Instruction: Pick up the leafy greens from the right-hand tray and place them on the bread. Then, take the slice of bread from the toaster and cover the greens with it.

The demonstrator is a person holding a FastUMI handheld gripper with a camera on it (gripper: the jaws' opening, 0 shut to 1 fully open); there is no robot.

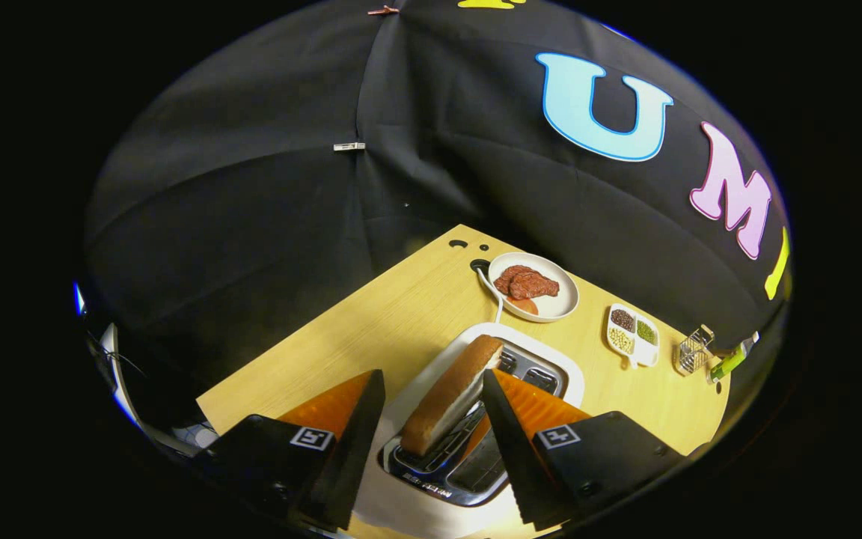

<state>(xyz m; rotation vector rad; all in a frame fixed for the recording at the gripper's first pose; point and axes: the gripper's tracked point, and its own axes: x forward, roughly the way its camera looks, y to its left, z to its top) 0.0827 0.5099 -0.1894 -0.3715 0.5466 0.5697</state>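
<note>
Tongs (431, 404) spread wide over the toaster (468, 449), w/ the slice of bread (450, 400) between the fingers. Right finger's inner edge sits just beside the slice, maybe touching; left finger is apart from it, clear gap on that side. No pinch on it.

Bread stands tilted in the toaster's near slot, top edge leaning far-right, crust on the left face, pale crumb on the right. Second slot beside it on the right. Toaster is white w/ a shiny top, set near the table's (371, 329) near edge.

Beyond the toaster: white plate (534, 287) w/ brown meat pieces (525, 283) and something orange at its near rim; a white cord runs from the plate's left side toward the toaster. Right of the plate, a small divided dish (632, 335) w/ beans or grains in 3 sections. Further right, a small wire basket (694, 350) near the table's right edge, a green item just past it.

Open wood left of the toaster, out to the left table edge. Far corner has a few holes. Black cloth wall behind.
</note>
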